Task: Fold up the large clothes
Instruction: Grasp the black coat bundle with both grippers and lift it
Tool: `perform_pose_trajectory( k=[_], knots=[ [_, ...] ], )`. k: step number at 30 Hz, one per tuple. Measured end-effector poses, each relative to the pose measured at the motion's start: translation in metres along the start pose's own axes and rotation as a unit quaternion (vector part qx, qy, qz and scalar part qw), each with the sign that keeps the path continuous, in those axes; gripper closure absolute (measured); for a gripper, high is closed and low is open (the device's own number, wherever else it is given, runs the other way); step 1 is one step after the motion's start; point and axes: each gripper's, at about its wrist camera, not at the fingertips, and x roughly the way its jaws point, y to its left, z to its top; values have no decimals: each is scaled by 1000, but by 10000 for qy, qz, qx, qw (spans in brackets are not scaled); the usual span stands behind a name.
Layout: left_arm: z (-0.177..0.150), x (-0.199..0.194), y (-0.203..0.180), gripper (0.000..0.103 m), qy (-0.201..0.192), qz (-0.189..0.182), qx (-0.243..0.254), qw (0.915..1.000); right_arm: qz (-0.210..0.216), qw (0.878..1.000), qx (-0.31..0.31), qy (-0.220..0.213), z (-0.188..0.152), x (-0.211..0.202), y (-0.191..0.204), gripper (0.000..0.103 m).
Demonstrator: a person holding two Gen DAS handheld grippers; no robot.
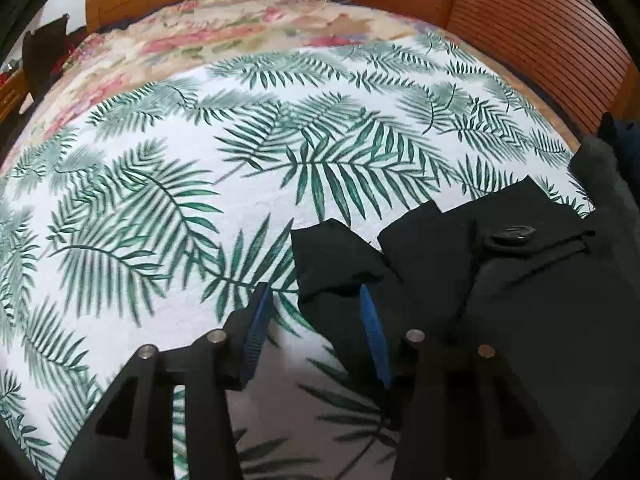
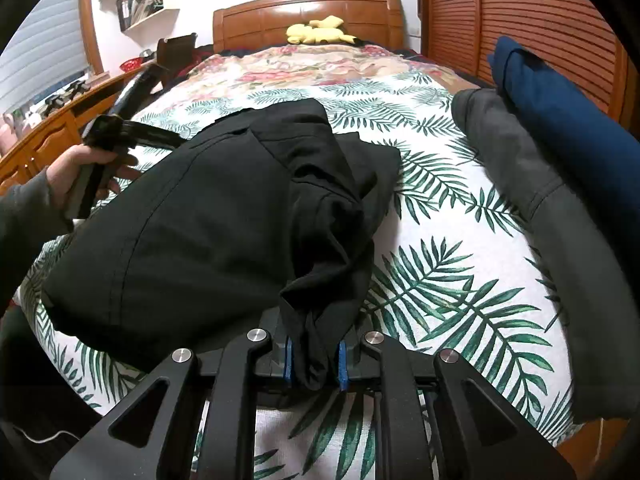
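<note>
A black garment point(image 2: 208, 216) lies bunched on the palm-leaf sheet point(image 2: 440, 248) of the bed. My right gripper point(image 2: 315, 356) is shut on a gathered fold of it near the bed's front edge. In the left wrist view the same black garment point(image 1: 500, 280) lies at the right, with a button showing. My left gripper point(image 1: 316, 312) is open; its right blue finger point(image 1: 372, 328) touches the garment's edge and its left finger point(image 1: 258, 328) is over bare sheet. The left gripper also shows in the right wrist view point(image 2: 108, 136), held in a hand at the garment's far left.
A grey garment point(image 2: 560, 208) and a folded blue garment point(image 2: 568, 120) lie along the bed's right side. A floral blanket point(image 2: 320, 68) and a yellow plush toy point(image 2: 316, 32) are by the wooden headboard. Slatted wooden doors point(image 2: 540, 20) stand at right, a desk point(image 2: 44, 132) at left.
</note>
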Motion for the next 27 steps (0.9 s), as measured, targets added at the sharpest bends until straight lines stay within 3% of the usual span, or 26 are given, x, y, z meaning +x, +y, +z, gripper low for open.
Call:
perform_pose_trajectory(
  k=[7, 8, 9, 12, 14, 20, 27],
  knots=[
    [5, 7, -2, 59, -77, 20, 16, 10000, 32, 10000, 12, -15, 0, 2, -1, 90],
    [4, 6, -3, 69, -104, 0, 34, 9999, 29, 10000, 1, -36, 0, 2, -1, 90],
    [4, 6, -4, 85, -107, -87, 33, 9999, 24, 10000, -10, -51, 0, 1, -1, 90],
    [2, -5, -13, 97, -337, 289, 142, 9989, -17, 9998, -21, -177, 3, -4, 1, 91],
    [2, -18, -18, 99, -518, 445, 255, 9973, -34, 9995, -49, -313, 8, -10, 2, 91],
    [10, -67, -32, 101, -963, 415, 265, 9941, 18, 9972, -259, -698, 33, -31, -1, 93],
    [40, -130, -88, 102, -1582, 452, 492, 9852, -273, 9886, -707, -1299, 69, -75, -13, 94]
  ],
)
